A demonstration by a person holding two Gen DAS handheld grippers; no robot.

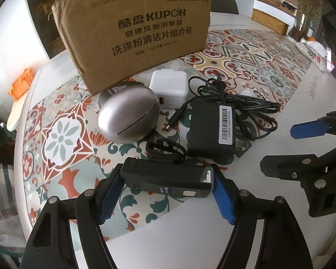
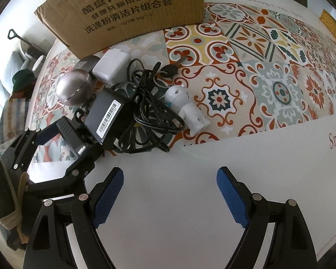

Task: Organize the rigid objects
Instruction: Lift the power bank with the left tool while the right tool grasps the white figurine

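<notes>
A black, bar-shaped device point(image 1: 168, 181) lies on the patterned mat point(image 1: 62, 134), and my left gripper point(image 1: 166, 173) is shut on it, one blue pad against each short end. The right wrist view shows the same grip at the left edge point(image 2: 70, 142). Behind the device lie a black power adapter point(image 1: 212, 130) with its tangled cable, a silver egg-shaped object point(image 1: 127, 116) and a white charger block point(image 1: 169, 89). The cardboard box point(image 1: 134, 29) stands at the back. My right gripper point(image 2: 170, 174) hangs open over bare white table, nothing between its pads.
A white toy figure point(image 2: 188, 107) and a dark-headed key point(image 2: 172, 68) lie to the right of the cable. A thin black strap point(image 1: 165, 150) lies just behind the device. The white table point(image 2: 212, 157) carries printed lettering at the right. An orange object point(image 1: 22, 83) sits beyond the table's left edge.
</notes>
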